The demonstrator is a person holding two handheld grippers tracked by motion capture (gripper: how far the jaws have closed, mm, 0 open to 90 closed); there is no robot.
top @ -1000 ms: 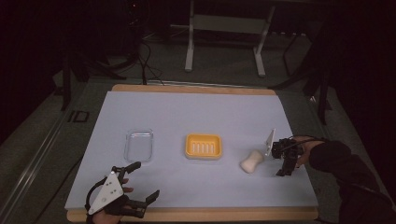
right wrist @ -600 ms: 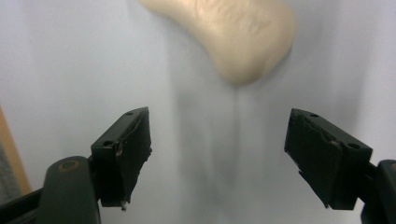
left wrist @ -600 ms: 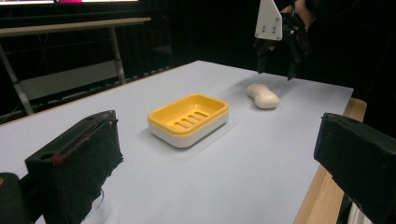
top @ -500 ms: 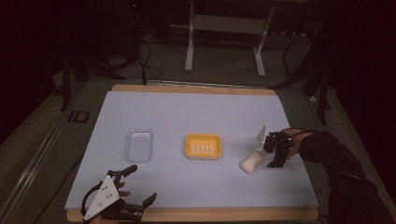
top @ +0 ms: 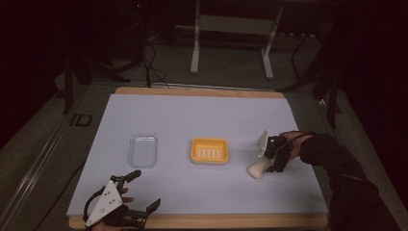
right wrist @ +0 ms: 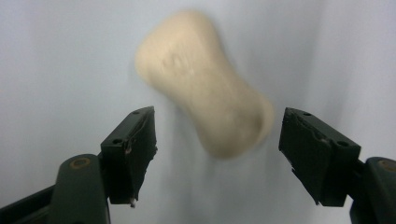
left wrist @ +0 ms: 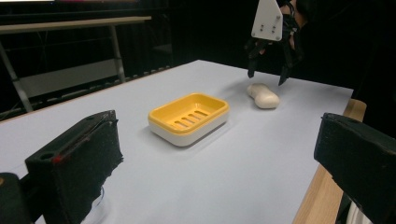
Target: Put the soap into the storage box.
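Tabletop [top: 192, 115]: a pale sheet on a wooden board, carrying 3 items in a row across its middle.

Clear plastic tray [top: 143, 149]: lies at the left of the row, with nothing visible inside.

Yellow soap dish [top: 210, 150]: sits at centre, slotted insert showing, nothing in it.

Soap bar [top: 256, 168]: cream, waisted in shape, lying flat on the tabletop to the right of the dish and clear of it.

Right hand-held gripper [top: 272, 161]: poised above the soap bar, jaws wide, 1 on either side of the near end, neither touching.

Left hand-held gripper [top: 139, 192]: rests at the near left edge, jaws wide apart, holding nothing.

Handling assessment: the soap bar looks rigid and light, with a smooth surface likely to slip under pressure on the rounded ends. The narrow waist appears the soundest place to take hold, jaws square across it. The right gripper view is blurred, so surface detail cannot be confirmed.
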